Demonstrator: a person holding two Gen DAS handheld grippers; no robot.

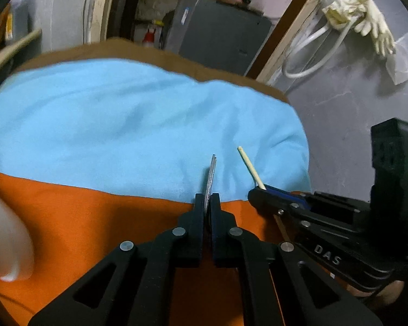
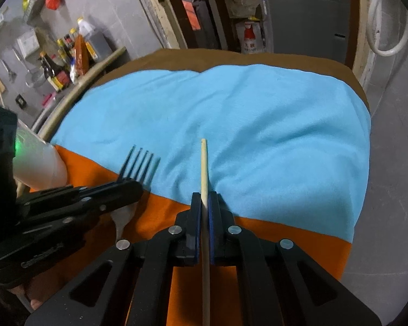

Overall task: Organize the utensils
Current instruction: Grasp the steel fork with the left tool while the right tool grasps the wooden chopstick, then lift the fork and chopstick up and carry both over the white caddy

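Note:
My left gripper [image 1: 207,199] is shut on a metal fork [image 1: 211,176], seen edge-on in the left wrist view; its tines [image 2: 141,164] show in the right wrist view, sticking out past the left gripper [image 2: 130,187]. My right gripper [image 2: 204,198] is shut on a pale wooden chopstick [image 2: 203,168], which runs forward and back between the jaws. In the left wrist view the right gripper [image 1: 258,191] sits to the right with the chopstick [image 1: 250,167] angled up-left. Both are held over the blue cloth [image 2: 258,125] and orange cloth [image 2: 160,214].
A white cup-like container [image 2: 38,163] stands at the left on the orange cloth, also blurred in the left wrist view [image 1: 5,239]. A brown table edge [image 2: 231,57] lies beyond the cloths. Bottles [image 2: 57,65] stand on a shelf at far left. Grey wall and floor at right.

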